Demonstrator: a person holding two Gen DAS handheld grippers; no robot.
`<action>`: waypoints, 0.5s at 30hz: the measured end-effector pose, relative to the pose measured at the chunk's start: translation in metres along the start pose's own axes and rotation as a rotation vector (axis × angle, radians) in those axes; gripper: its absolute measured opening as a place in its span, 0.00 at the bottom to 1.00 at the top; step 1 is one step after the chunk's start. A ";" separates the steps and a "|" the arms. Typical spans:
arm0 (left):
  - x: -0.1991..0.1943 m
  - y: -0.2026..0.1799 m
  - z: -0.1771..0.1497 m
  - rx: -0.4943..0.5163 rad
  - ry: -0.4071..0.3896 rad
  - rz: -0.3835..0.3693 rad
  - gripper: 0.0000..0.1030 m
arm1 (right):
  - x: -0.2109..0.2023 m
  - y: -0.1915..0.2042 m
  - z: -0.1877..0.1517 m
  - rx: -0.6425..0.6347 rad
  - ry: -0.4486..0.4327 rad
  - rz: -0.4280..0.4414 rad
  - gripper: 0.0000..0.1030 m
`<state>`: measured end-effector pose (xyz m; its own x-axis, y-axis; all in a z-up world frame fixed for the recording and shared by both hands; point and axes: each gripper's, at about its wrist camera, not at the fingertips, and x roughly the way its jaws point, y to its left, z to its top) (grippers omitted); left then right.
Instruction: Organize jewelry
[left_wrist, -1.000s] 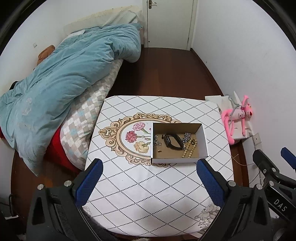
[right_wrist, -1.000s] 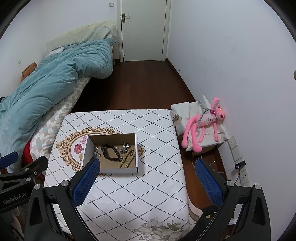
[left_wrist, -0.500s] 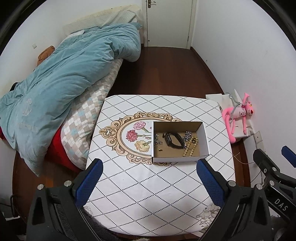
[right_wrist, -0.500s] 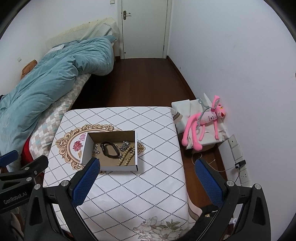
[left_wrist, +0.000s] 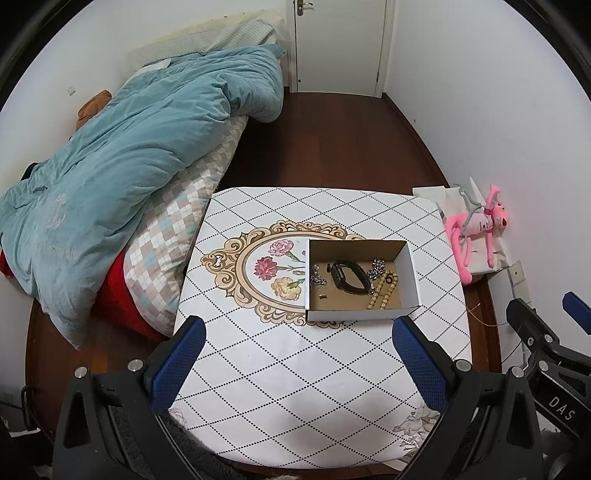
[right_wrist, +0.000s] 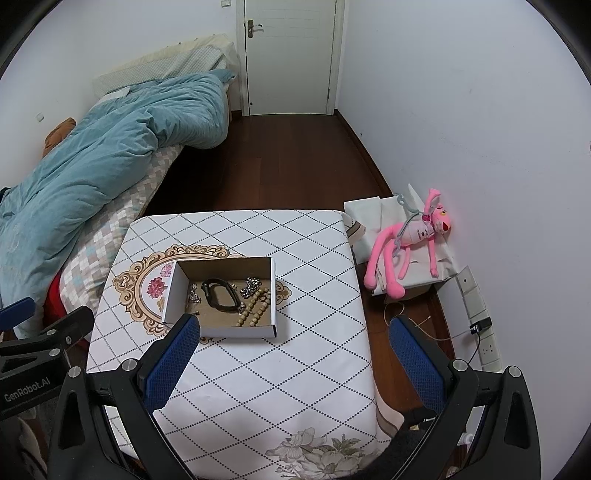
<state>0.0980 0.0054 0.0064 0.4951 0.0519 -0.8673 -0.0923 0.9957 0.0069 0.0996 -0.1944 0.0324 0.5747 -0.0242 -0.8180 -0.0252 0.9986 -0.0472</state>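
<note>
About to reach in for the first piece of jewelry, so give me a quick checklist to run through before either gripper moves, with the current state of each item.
1. Left gripper open and holding nothing: ok.
2. Right gripper open and holding nothing: ok.
3. Shallow white cardboard box has no lid and sits flat on the diamond-patterned tablecloth: ok.
4. Black wristband lies in the box middle, top side unobstructed: ok.
5. Wooden bead string free of the wristband and silver chain cluster: cannot tell, they lie very close.
6. Both grippers hang above the table's near edge, short of the box: ok.
</note>
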 end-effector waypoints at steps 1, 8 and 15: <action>0.000 0.000 0.000 0.000 0.001 0.000 1.00 | 0.000 0.000 0.000 0.000 0.001 0.000 1.00; 0.000 0.000 0.000 0.000 0.001 0.001 1.00 | 0.002 -0.001 -0.001 -0.007 0.012 -0.001 1.00; 0.000 0.001 -0.002 0.001 -0.002 0.000 1.00 | 0.001 0.000 -0.002 -0.008 0.010 -0.001 1.00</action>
<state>0.0964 0.0062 0.0056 0.4964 0.0523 -0.8665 -0.0918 0.9957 0.0075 0.0985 -0.1948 0.0307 0.5667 -0.0252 -0.8236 -0.0312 0.9982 -0.0520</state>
